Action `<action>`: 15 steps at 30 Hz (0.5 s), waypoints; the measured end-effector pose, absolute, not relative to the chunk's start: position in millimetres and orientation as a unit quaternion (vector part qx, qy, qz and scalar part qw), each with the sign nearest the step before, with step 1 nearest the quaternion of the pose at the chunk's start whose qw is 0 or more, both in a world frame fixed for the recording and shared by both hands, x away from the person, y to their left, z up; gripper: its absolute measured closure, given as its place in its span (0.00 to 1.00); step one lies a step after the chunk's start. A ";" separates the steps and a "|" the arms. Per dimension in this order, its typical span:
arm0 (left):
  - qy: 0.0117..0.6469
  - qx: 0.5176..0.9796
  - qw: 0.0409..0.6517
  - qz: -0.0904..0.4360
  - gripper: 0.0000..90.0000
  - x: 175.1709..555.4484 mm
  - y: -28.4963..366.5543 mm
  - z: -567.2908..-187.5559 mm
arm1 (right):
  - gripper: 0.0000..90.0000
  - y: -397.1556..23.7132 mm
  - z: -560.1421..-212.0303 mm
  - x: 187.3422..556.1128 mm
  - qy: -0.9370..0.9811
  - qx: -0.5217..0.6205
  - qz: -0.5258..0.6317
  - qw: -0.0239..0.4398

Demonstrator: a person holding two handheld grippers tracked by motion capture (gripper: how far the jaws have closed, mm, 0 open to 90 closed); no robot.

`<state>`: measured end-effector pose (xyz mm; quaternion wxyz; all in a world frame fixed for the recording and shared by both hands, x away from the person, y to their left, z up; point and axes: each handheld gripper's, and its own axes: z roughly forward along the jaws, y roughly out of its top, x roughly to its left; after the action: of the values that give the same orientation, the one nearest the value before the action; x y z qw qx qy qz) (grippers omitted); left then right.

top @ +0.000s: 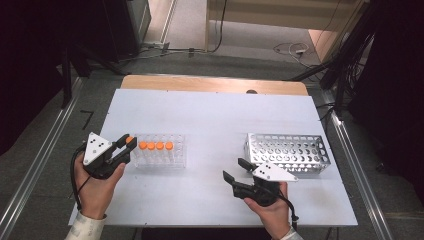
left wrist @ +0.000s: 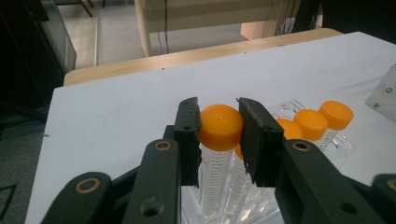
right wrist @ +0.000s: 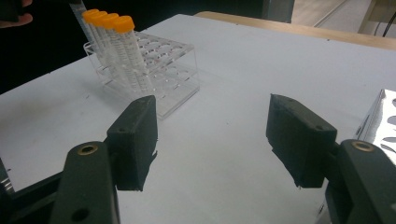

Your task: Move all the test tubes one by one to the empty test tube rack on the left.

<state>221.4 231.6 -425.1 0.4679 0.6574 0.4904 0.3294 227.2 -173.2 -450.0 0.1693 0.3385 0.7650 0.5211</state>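
White table [top: 210, 115] carries two racks: a clear plastic tube rack [top: 161, 151] on the person's left side and a perforated metal rack [top: 289, 154] on the right, well apart from each other. In the high view four orange-capped tubes [top: 155, 145] stand upright in a row along the far edge of the clear rack, and a fifth orange-capped tube [left wrist: 219, 127] sits at the row's left end, between the jaws of the left gripper [top: 126, 145]. The left gripper view shows both black jaws pressed against the sides of that tube's orange cap, so the left gripper is closed on it; the graduated clear body hangs below the cap, lower end within the rack, though whether it rests fully seated cannot be told. The left hand [top: 97, 187] holds this gripper at the rack's left end. The right gripper [top: 237, 169] rests low over bare table just in front of the metal rack's near-left corner, held by the right hand [top: 270, 210]; its jaws stand wide apart with nothing between them. Metal rack holes appear empty.
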 end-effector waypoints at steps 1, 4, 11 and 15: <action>0.491 0.656 0.470 0.328 0.71 221.1 231.6 -424.8 | 0.36 -173.3 -449.9 227.1 0.765 0.339 0.521 0.169; 0.492 0.654 0.472 0.328 0.69 220.3 231.6 -424.0 | 0.36 -173.5 -450.0 227.3 0.765 0.339 0.521 0.170; 0.496 0.649 0.480 0.320 0.67 218.9 232.2 -423.2 | 0.36 -175.6 -449.1 228.1 0.762 0.341 0.523 0.173; 0.496 0.648 0.487 0.310 0.66 217.6 231.6 -422.0 | 0.36 -177.0 -448.8 228.6 0.761 0.344 0.522 0.174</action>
<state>217.6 231.6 -422.0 0.4874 0.6479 0.4965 0.3100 228.6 -177.0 -448.8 0.1736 0.3443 0.7607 0.5221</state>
